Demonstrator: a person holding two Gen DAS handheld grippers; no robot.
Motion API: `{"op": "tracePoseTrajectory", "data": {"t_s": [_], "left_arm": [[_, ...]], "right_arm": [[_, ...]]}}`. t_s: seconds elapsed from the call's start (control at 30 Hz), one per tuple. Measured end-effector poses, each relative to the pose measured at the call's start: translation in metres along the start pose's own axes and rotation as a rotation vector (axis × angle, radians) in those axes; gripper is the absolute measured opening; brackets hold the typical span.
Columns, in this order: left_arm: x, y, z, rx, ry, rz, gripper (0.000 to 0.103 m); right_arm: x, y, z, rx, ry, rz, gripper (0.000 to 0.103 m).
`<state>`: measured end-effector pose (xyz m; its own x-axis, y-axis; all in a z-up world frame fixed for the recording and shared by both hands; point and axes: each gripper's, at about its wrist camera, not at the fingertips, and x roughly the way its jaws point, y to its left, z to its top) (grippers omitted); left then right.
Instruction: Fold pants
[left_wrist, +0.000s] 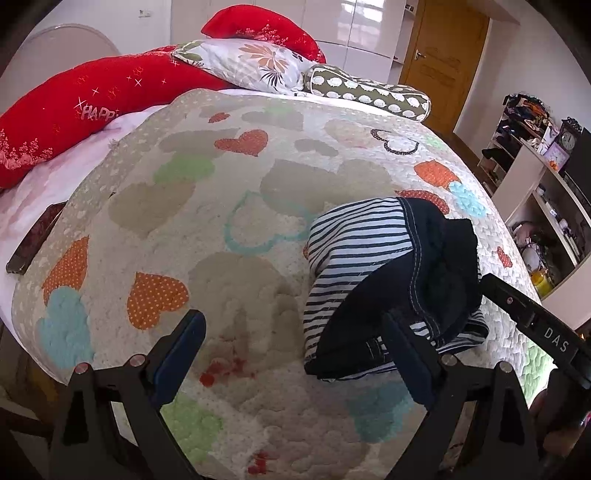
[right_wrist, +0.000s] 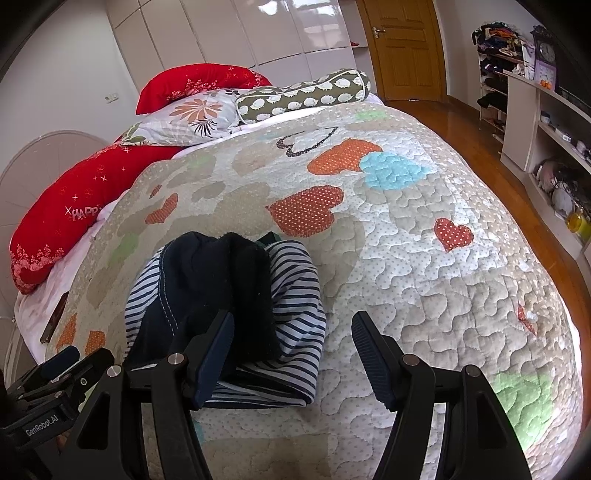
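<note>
The pants are a dark navy pair with a blue-and-white striped lining, lying in a bunched heap on the heart-patterned quilt. In the left wrist view my left gripper is open and empty, and the heap lies by its right finger. In the right wrist view the pants lie ahead on the left, behind the left finger of my right gripper, which is open and empty. The left gripper's body shows at the lower left of that view.
Red, floral and sheep-print pillows lie at the head of the bed. A dark phone-like object lies on the left bed edge. Shelves with clutter and a wooden door stand to the right, past a wooden floor.
</note>
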<state>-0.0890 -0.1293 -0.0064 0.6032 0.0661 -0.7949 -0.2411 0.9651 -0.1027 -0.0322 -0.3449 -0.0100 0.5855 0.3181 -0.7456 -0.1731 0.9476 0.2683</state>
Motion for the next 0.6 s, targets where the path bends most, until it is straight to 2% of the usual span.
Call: {"op": "tracePoseTrajectory", "data": {"t_s": [0.17, 0.23, 0.33, 0.37, 0.4, 0.47, 0.6], "left_arm": [[0.003, 0.001, -0.001, -0.006, 0.009, -0.01, 0.095], [0.007, 0.008, 0.003, -0.028, 0.023, -0.059, 0.095], [0.013, 0.02, 0.016, -0.072, 0.017, -0.117, 0.095], [0.018, 0.024, 0.022, -0.079, 0.015, -0.139, 0.095], [0.023, 0.026, 0.026, -0.083, 0.026, -0.156, 0.095], [0.037, 0.03, 0.032, -0.107, 0.068, -0.215, 0.095], [0.062, 0.036, 0.035, -0.161, 0.137, -0.316, 0.095]], "right_arm": [[0.001, -0.002, 0.0, 0.008, 0.003, 0.0, 0.071], [0.002, -0.004, 0.001, 0.013, 0.006, 0.023, 0.071], [0.007, -0.012, 0.014, 0.053, 0.021, 0.111, 0.072], [0.009, -0.015, 0.019, 0.074, 0.033, 0.148, 0.077], [0.015, -0.019, 0.025, 0.099, 0.053, 0.195, 0.08], [0.027, -0.024, 0.03, 0.126, 0.1, 0.253, 0.081], [0.054, -0.031, 0.034, 0.166, 0.177, 0.313, 0.081]]}}
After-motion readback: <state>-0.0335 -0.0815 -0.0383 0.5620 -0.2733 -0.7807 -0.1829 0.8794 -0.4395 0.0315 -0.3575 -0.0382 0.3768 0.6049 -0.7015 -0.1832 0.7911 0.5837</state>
